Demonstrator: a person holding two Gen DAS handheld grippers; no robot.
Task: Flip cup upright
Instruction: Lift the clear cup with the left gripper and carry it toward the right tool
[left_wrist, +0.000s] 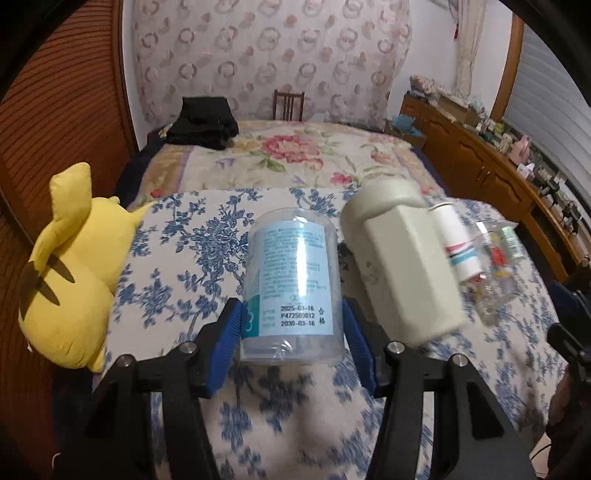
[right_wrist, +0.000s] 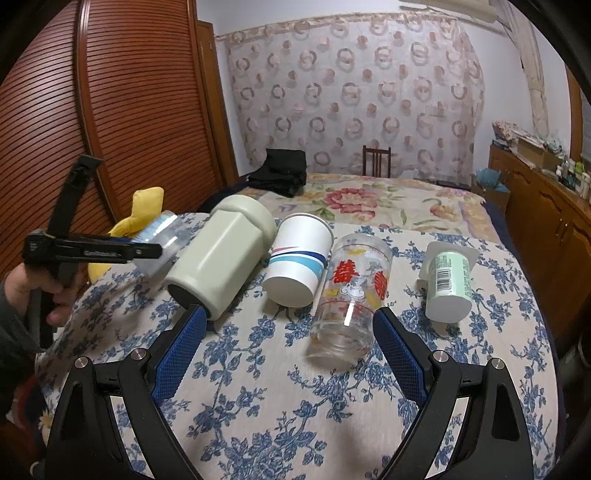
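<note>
Several cups lie on their sides on a blue-flowered cloth (right_wrist: 280, 406). My left gripper (left_wrist: 293, 332) is shut on a clear plastic cup with a pale blue label (left_wrist: 293, 280), its blue pads on both sides near the cup's base. The same cup (right_wrist: 162, 236) and gripper show at the left of the right wrist view. My right gripper (right_wrist: 288, 354) is open and empty, its fingers either side of a clear printed glass (right_wrist: 351, 295) but short of it. A grey-green mug (right_wrist: 221, 254), a white paper cup (right_wrist: 297, 258) and a green yogurt cup (right_wrist: 448, 284) lie beside it.
A yellow plush toy (left_wrist: 70, 280) sits at the left edge of the cloth. Behind is a bed with a floral cover (left_wrist: 288, 158) and black folded clothes (left_wrist: 203, 122). A wooden cabinet (left_wrist: 491, 173) runs along the right, and a slatted wardrobe (right_wrist: 122, 122) on the left.
</note>
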